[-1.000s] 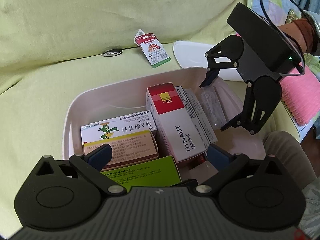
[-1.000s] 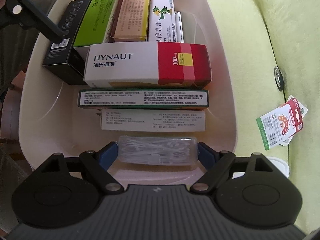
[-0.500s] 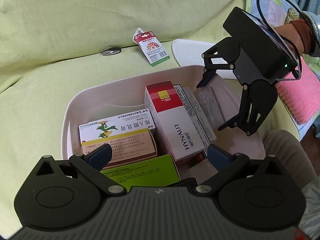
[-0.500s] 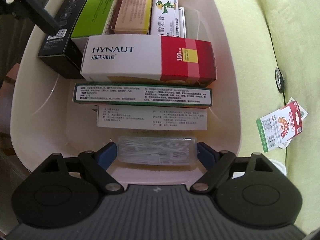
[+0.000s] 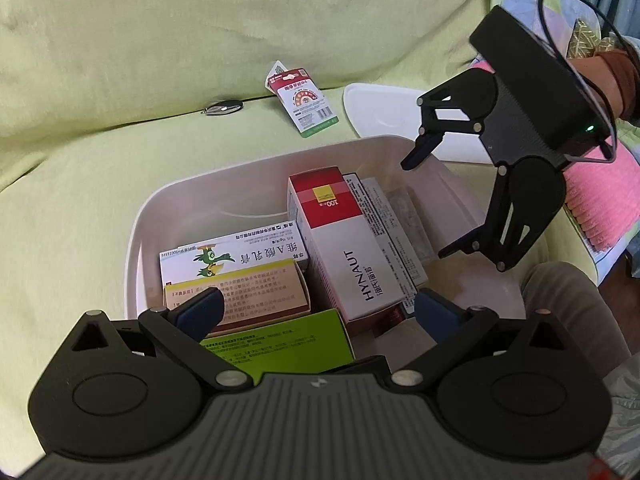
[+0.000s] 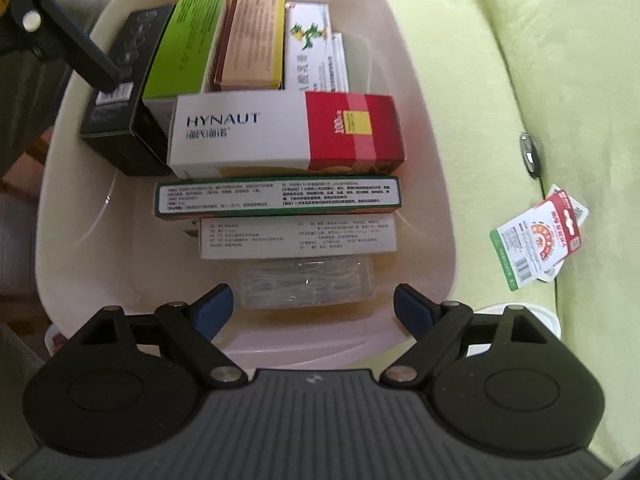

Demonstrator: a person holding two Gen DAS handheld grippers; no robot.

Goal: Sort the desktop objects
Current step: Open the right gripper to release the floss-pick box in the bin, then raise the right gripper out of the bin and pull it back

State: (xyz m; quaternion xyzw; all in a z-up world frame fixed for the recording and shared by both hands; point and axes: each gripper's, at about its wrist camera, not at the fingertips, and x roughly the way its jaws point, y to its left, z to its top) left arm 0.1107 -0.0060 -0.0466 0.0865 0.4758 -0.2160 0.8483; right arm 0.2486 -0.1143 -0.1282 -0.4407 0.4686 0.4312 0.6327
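Both tools hang over the pale bin (image 6: 432,152) on the green sofa (image 5: 80,208), jaws apart and empty. Right tool (image 6: 312,308) sits above the bin's near edge, just over a clear packet (image 6: 308,284), apparently cotton swabs. Left tool (image 5: 316,312) hovers at the opposite edge above the green box (image 5: 276,344).

I see a pale pink bin (image 6: 434,184) on a yellow-green sofa cover (image 5: 120,60). Inside it, the HYNAUT box (image 6: 286,130) is white with a red end and yellow square, beside a lime-green box (image 6: 186,42) and a black box (image 6: 120,120). My grippers' fingertips (image 6: 210,308) are dark blue.
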